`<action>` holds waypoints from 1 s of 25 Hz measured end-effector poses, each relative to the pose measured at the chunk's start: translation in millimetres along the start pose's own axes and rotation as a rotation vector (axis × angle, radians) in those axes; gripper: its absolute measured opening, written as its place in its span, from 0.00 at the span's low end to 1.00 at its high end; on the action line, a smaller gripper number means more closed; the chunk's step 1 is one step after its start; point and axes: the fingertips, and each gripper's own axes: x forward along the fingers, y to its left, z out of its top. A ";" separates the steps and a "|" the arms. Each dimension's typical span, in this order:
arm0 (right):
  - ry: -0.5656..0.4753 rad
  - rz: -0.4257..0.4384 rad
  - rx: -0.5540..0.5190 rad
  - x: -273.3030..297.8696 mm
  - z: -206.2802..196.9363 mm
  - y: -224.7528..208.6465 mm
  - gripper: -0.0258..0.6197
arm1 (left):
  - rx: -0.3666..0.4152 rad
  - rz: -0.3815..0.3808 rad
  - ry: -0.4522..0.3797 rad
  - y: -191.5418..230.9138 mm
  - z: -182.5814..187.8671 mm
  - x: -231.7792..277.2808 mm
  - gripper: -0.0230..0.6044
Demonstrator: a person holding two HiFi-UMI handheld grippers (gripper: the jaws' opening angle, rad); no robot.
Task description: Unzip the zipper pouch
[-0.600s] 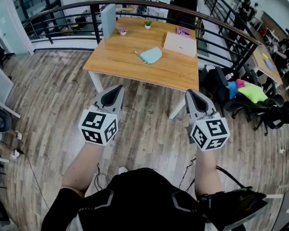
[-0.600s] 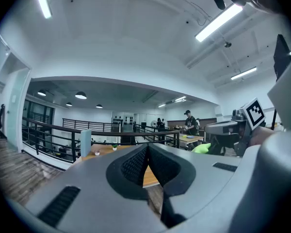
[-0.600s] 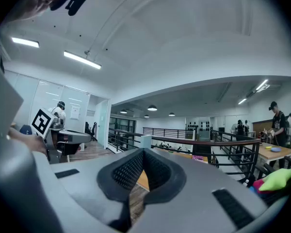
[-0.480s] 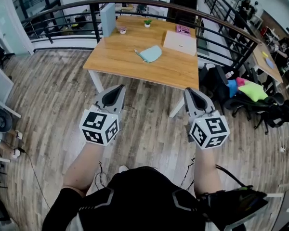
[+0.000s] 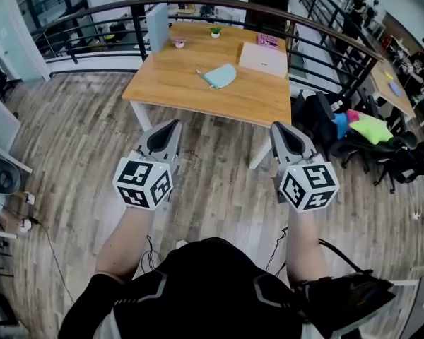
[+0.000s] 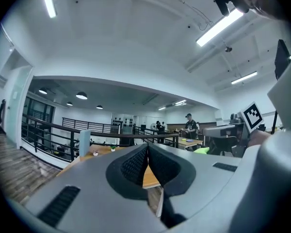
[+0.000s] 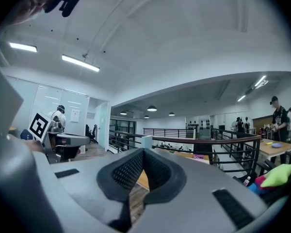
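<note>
Head view, item by item: left claw [image 5: 173, 124] and right claw [image 5: 277, 126], each carried on a forearm and each with a marker cube at its rear, are held side by side above the wooden plank floor [image 5: 78, 140]. Both stand short of the tabletop's [image 5: 191, 94] near edge and touch nothing. Left gripper view: the ribbed pads meet at their tips, so the jaws are fully closed with nothing between them; only a sliver of tabletop shows through the gap lower down. Right gripper view: the same state, pads pressed together and empty. The zipper pouch [image 5: 222, 76], light blue, lies flat near the middle of the tabletop, well apart from both claws, with its pull strap [image 5: 201, 77] pointing to its left. Other tabletop contents: a white rectangular slab [image 5: 263, 60] to the pouch's right, a pink item [image 5: 267, 42] beyond it, a small potted plant [image 5: 215, 32] at the far edge, a small pinkish pot [image 5: 179, 44], and an upright pale blue panel [image 5: 157, 27]. A dark curved railing [image 5: 198, 4] runs behind the tabletop.
</note>
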 end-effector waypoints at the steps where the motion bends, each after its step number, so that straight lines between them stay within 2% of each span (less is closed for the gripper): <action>1: 0.003 -0.001 -0.005 0.0 -0.5 0.4 0.05 | 0.003 0.001 0.003 0.1 -1.4 -0.1 0.08; 7: 0.007 -0.009 -0.016 -5.3 -0.7 0.8 0.05 | 0.043 0.011 -0.009 -6.6 1.8 0.2 0.09; 11: 0.009 -0.015 -0.030 -7.3 -0.2 2.1 0.05 | 0.032 0.016 -0.020 -8.4 5.8 -0.9 0.09; 14: 0.010 -0.015 -0.025 -9.6 -3.8 3.6 0.05 | 0.054 0.013 -0.017 -10.2 6.0 -1.6 0.09; 20: 0.004 -0.009 -0.022 -12.6 -3.9 6.6 0.05 | 0.013 0.024 -0.025 -4.9 4.2 -7.0 0.09; 23: 0.000 -0.020 -0.019 -14.0 -3.5 7.1 0.06 | 0.025 0.013 -0.017 -4.7 1.3 -8.8 0.09; 25: -0.003 -0.022 -0.020 -13.8 -4.3 9.3 0.11 | 0.033 0.011 -0.019 -2.7 0.1 -11.0 0.09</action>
